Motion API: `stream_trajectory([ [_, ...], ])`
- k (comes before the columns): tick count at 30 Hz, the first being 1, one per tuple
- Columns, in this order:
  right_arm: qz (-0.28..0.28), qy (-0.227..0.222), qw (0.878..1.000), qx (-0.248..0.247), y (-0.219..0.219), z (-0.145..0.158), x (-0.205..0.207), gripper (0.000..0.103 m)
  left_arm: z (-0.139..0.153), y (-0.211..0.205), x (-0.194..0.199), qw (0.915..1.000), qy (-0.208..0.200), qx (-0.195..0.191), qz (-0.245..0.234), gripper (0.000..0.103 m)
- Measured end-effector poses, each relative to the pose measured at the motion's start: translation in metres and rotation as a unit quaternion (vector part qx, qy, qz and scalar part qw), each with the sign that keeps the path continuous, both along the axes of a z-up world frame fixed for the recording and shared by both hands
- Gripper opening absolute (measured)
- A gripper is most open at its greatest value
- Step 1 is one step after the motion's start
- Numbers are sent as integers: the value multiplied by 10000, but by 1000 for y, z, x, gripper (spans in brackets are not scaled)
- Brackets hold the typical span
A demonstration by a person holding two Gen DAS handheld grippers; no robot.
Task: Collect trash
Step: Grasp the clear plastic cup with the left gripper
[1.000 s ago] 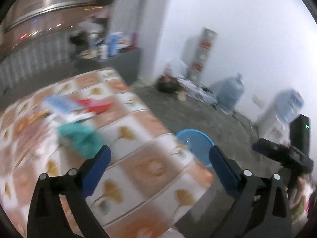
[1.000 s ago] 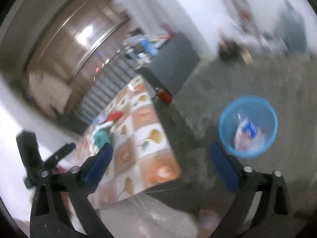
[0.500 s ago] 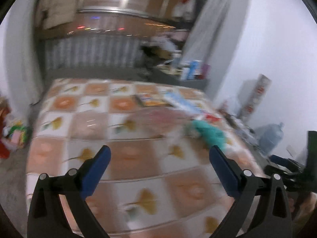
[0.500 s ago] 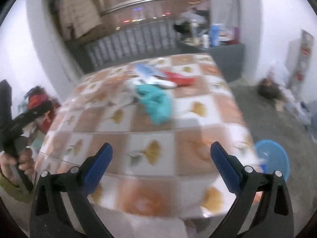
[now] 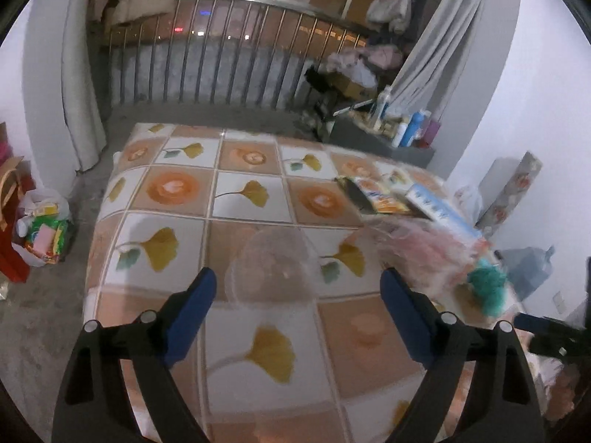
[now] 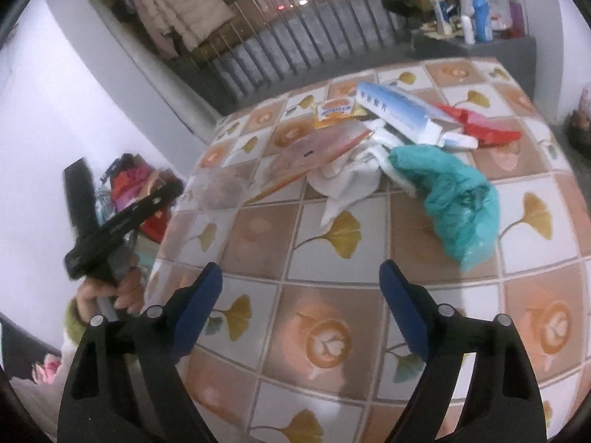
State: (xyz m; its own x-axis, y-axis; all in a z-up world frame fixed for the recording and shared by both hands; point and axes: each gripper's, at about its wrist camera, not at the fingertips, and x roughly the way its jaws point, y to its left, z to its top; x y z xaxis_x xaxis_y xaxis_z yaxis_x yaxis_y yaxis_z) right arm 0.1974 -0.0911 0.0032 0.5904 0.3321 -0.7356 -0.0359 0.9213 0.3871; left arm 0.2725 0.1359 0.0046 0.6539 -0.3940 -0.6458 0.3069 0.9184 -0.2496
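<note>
Now | trash: teal crumpled bag, right of centre on the surface, beside white wrapper, blue-white box, red pack | clear plastic lid faint, blurred | left tongs apart, closing, nothing between | right tongs apart, closing, nothing between

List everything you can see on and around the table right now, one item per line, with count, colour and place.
table: one, orange and white tile pattern, centre
clear plastic lid: one, transparent, ahead of left gripper
teal bag: one, teal, table right
white cloth: one, white, mid-table
pink wrapper: one, pink, beside cloth
blue-white box: one, far side
red carton: one, red, far right
orange packet: one, far side
left gripper: blue jaws closing, empty
right gripper: blue jaws closing, empty
</note>
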Motion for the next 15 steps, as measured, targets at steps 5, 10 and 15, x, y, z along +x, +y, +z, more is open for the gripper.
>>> stream_trajectory([
  [5,-104,174,9998,89,-3,-8,-2,73,-23,-18,32,9986,204,436,199,84],
  [10,-261,274,9990,244,-19,-12,-7,63,-38,-22,40,9983,318,351,342,67],
  [15,-295,361,9955,830,-34,-13,-3,49,-36,-27,23,9988,379,271,174,66],
])
